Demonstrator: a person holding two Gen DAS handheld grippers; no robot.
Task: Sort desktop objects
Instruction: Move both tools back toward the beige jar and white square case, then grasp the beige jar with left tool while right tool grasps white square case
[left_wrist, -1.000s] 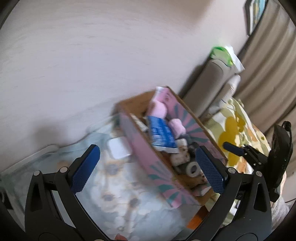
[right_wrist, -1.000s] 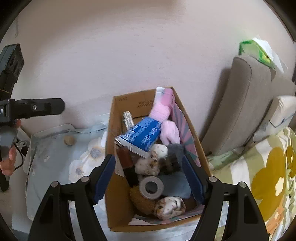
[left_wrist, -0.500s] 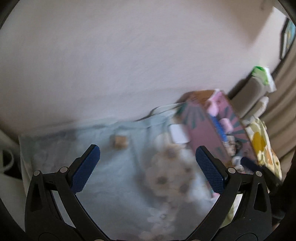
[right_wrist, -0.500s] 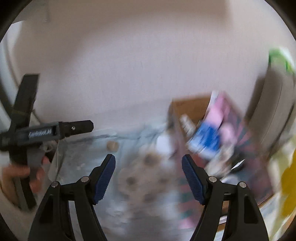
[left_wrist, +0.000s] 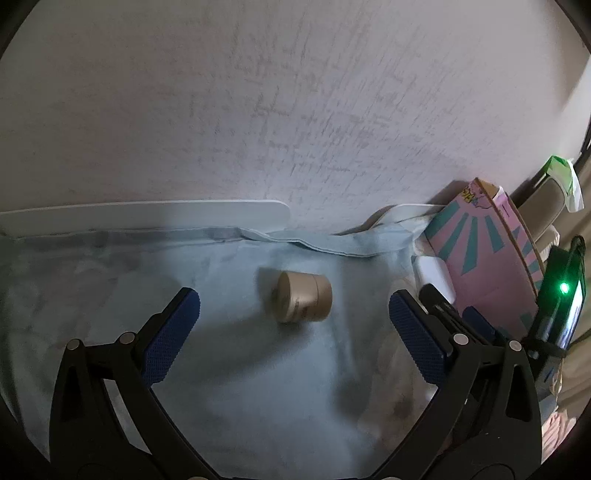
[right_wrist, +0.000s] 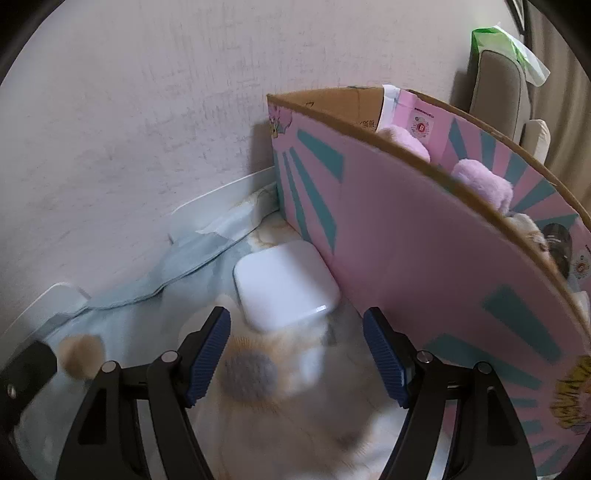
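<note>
A small gold jar lies on its side on the pale blue flowered cloth. My left gripper is open just short of it, the jar a little beyond the gap between the blue pads. A white rounded case rests on the cloth against the pink and teal cardboard box. My right gripper is open close in front of the case, nothing between its pads. The jar shows blurred at the lower left of the right wrist view. The case and box sit at the right of the left wrist view.
The box holds pink plush toys and other items. A plastered wall stands right behind the cloth, with a white board along its foot. A grey sofa back with a green packet lies beyond the box.
Both grippers have swung left away from above the box and dropped toward the cloth. The left one now faces the gold jar, the right one the white case.
</note>
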